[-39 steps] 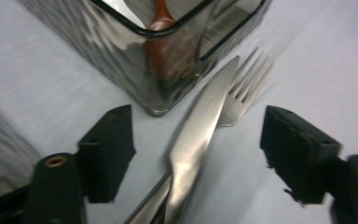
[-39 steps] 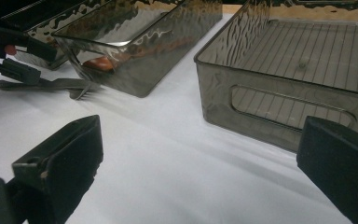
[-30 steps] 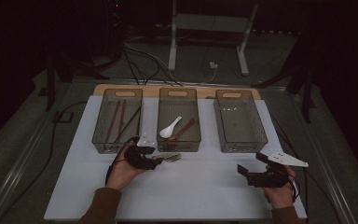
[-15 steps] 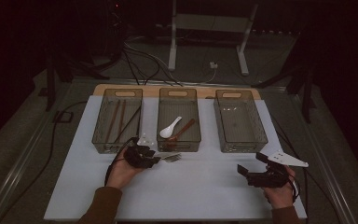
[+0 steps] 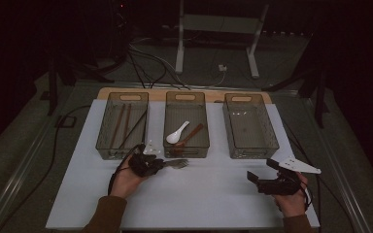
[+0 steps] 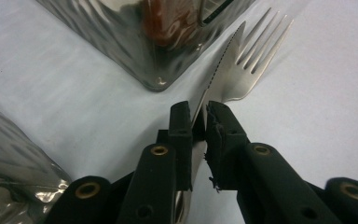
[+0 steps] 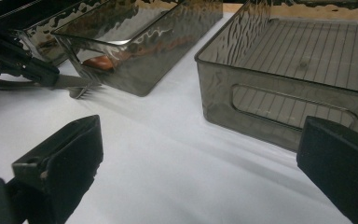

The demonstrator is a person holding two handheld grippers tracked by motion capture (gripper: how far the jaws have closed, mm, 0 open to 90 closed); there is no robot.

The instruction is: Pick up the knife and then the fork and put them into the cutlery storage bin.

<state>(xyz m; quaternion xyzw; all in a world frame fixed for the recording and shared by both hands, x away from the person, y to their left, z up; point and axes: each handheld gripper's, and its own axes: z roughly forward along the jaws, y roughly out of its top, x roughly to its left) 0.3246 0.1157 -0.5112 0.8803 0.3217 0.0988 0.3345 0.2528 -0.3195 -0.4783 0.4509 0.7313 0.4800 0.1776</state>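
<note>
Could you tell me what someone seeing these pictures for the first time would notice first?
Probably the left gripper, whose jaws have just been closing onto a steel knife and fork lying together on the white table, just in front of the middle bin. Next come the three smoky clear bins in a row: a white spoon in the middle one, the right bin bare, and the right gripper open before it.

Silver fork [image 6: 256, 51] and serrated silver knife [image 6: 214, 77] are lying on white mat [image 5: 204, 194]. Smoky grey ribbed bins [image 5: 250, 126] are showing rippled walls. White spoon [image 5: 177, 133] and brown spoon [image 5: 192, 135] are sitting together. Black gripper jaws.
</note>
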